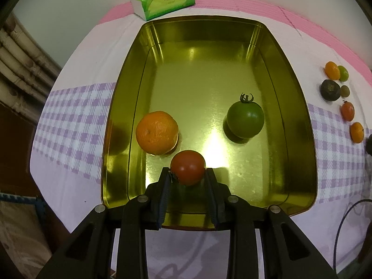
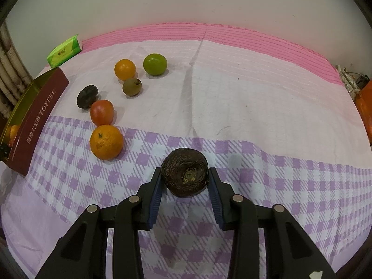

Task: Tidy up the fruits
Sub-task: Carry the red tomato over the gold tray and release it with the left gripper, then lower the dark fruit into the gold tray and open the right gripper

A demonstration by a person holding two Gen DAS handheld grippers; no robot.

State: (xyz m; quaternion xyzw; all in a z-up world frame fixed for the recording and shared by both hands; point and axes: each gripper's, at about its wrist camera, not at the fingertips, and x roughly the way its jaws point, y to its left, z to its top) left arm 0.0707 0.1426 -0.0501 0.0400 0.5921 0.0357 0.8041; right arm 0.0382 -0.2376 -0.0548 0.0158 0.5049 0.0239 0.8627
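On the left wrist camera, my left gripper (image 1: 187,171) pinches a red tomato (image 1: 187,170) over the near edge of the gold tin (image 1: 121,107), where an orange (image 1: 157,132) and a green tomato (image 1: 245,119) already sit; I'd lower before releasing so it won't roll. On the right wrist camera, my right gripper (image 2: 185,174) brackets a dark wrinkled fruit (image 2: 184,174) above the checked cloth (image 2: 255,167), pads seemingly pressing it; 6 fruits wait near the tin's side.

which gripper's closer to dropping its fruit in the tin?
Left. The left gripper already holds its red tomato over the gold tin. The right gripper holds a dark wrinkled fruit above the cloth, with the tin far to its left.
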